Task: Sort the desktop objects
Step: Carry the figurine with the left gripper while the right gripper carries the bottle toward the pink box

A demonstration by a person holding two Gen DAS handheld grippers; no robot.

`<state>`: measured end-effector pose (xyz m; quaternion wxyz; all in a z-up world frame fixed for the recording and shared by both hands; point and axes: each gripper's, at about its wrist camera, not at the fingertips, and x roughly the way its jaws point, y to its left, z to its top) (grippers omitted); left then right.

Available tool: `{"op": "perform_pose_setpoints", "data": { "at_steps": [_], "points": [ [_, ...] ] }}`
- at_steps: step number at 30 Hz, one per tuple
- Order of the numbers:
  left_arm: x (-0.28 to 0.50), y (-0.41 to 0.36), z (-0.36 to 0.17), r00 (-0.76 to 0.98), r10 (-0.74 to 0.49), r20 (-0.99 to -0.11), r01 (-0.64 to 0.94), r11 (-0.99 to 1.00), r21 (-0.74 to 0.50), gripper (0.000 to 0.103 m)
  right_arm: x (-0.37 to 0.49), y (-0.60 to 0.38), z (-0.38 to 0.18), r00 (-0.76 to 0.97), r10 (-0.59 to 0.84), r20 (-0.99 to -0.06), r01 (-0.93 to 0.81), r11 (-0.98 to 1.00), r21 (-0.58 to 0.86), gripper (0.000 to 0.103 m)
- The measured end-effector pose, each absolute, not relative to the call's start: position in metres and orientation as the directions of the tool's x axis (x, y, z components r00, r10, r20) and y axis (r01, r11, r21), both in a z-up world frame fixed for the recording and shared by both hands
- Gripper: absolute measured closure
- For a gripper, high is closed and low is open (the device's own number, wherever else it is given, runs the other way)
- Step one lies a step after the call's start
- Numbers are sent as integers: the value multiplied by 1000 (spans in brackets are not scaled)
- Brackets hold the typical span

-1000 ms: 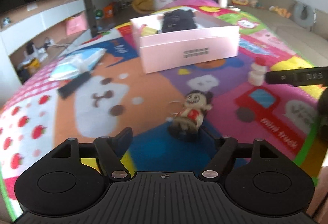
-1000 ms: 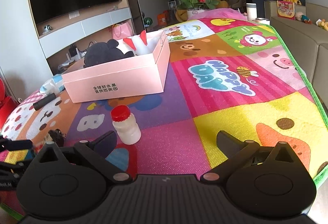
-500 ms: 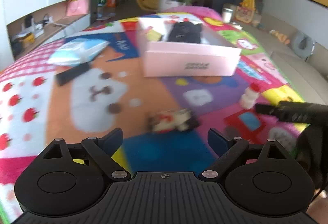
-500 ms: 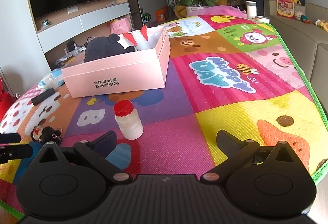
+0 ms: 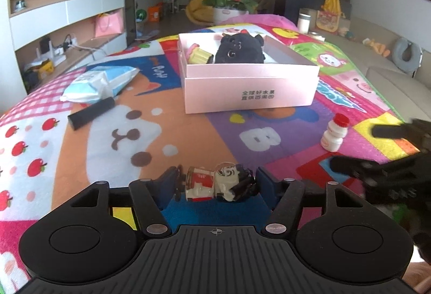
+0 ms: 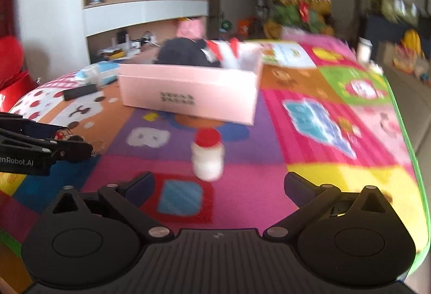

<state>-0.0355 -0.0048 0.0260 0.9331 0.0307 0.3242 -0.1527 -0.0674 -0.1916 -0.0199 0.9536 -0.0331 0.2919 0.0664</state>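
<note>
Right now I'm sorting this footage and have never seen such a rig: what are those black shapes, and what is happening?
They are two hand-held grippers, each with its own camera looking along its fingers. In the left camera's view, the left gripper is closing its jaws around a small doll lying on its side on the colourful mat. The right camera's picture is blurred; the right gripper is open and empty, just short of a red-capped white bottle. Beyond stands a pink box already holding a black plush toy.

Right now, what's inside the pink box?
The pink box holds a black plush toy and a small yellow and pink item beside it. The near wall and the plush hide the box floor.
</note>
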Motion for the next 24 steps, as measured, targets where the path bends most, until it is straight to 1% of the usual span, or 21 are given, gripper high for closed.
{"op": "perform_pose_setpoints", "data": {
  "at_steps": [2,3,5,7,9,10,11,16,19,21,24],
  "points": [
    [-42,-2,28,746,-275,-607,313,949,-46,34,-59,-186,-17,814,110,-571,-155,987,-31,24],
    [-44,0,28,747,-279,-604,314,948,-49,34,-53,-184,-17,805,107,-584,-152,988,-29,28],
    [-48,3,29,749,-283,-599,314,948,-55,34,-40,-182,-19,784,95,-614,-136,991,-21,45],
    [-50,6,28,749,-287,-597,313,948,-63,34,-33,-181,-21,768,98,-633,-133,991,-9,47],
    [-52,8,27,746,-294,-598,314,947,-73,34,-31,-181,-20,767,101,-634,-135,991,-5,59],
    [-53,8,27,745,-297,-598,316,946,-77,34,-31,-181,-19,763,106,-637,-141,990,-5,71],
    [-54,9,27,744,-302,-596,319,944,-79,35,-32,-181,-17,761,108,-640,-142,990,-2,78],
    [-60,6,32,750,-325,-576,347,935,-75,35,-45,-183,1,771,132,-623,-173,985,-5,78],
    [-59,6,43,759,-342,-554,366,928,-71,35,-54,-192,20,766,167,-620,-194,981,24,78],
    [-56,4,58,778,-353,-519,384,922,-51,35,-56,-201,40,781,170,-601,-190,981,31,78],
    [-43,-2,90,823,-367,-433,412,911,10,35,-60,-212,80,829,175,-531,-186,982,33,78]
  ]
}}
